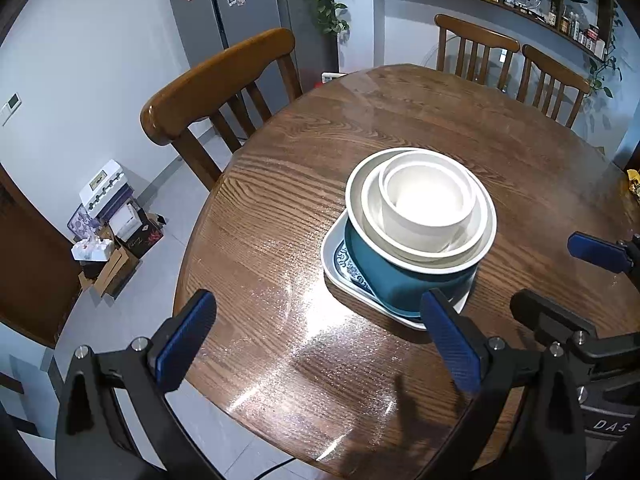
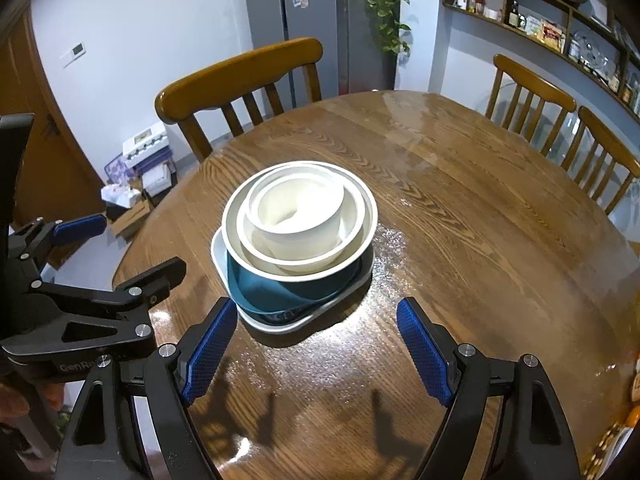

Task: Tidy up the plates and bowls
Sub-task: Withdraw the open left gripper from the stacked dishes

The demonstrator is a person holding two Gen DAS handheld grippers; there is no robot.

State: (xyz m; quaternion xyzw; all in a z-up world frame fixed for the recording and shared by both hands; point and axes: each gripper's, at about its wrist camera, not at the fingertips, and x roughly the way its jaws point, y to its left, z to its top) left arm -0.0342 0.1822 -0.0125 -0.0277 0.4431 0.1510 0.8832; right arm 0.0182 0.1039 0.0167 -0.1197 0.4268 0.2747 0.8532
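One stack of dishes stands mid-table: a white squarish plate (image 1: 331, 268) (image 2: 218, 258) with a blue pattern at the bottom and a teal bowl (image 1: 384, 282) (image 2: 280, 296) on it. Nested inside are a white bowl (image 1: 370, 208) (image 2: 246, 236) and a small white bowl (image 1: 428, 218) (image 2: 300, 234). My left gripper (image 1: 318, 342) (image 2: 144, 242) hovers open near the stack's front-left, holding nothing. My right gripper (image 2: 316, 352) (image 1: 544, 270) is open just in front of the stack, with only table between its blue pads.
The round wooden table (image 1: 400, 120) (image 2: 480, 220) is glossy, and its near edge is close under both grippers. Wooden chairs (image 1: 216, 76) (image 2: 240, 72) ring it. Boxes (image 1: 112, 220) sit on the floor at the left. Snack packets (image 2: 624, 432) lie at the right edge.
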